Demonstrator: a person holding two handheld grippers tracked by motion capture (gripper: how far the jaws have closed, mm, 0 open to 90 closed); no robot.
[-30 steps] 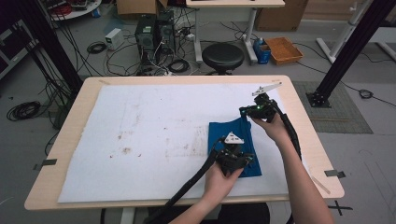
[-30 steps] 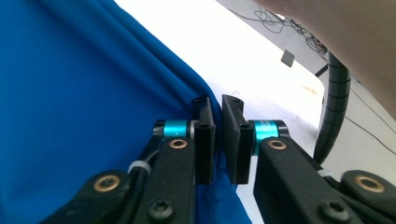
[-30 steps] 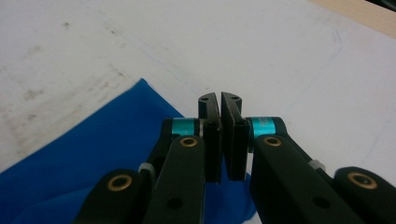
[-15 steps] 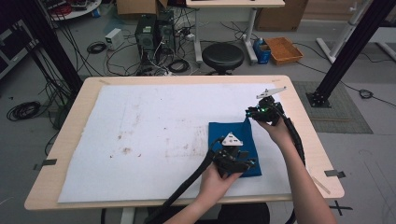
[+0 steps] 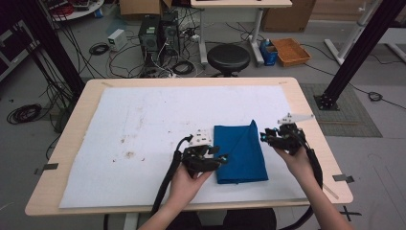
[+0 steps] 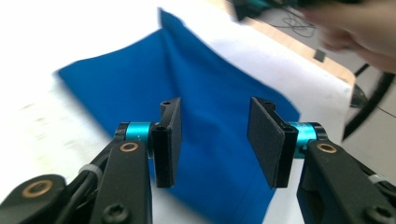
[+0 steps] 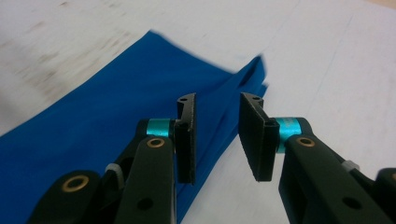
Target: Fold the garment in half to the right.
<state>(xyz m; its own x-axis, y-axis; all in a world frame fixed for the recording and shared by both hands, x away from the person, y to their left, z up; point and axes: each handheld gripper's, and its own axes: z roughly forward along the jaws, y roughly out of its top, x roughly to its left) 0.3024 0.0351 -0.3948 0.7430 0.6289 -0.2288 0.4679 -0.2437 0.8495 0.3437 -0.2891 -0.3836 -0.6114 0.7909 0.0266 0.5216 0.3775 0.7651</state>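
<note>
I see the folded cloth (image 5: pixel 239 152) lying flat, lower centre-right of the high view. My left gripper (image 5: pixel 221 158) and right gripper (image 5: pixel 263 135) flank it, jaws just opening, nothing between them; I judge the fold released.

Blue cloth (image 5: pixel 239 152): one piece, plain deep blue, folded into an upright rectangle, lying flat on the white-covered worktop (image 5: pixel 143 115), right of centre in the high view's lower half. A diagonal fold ridge runs from its top right corner downward left.
</note>
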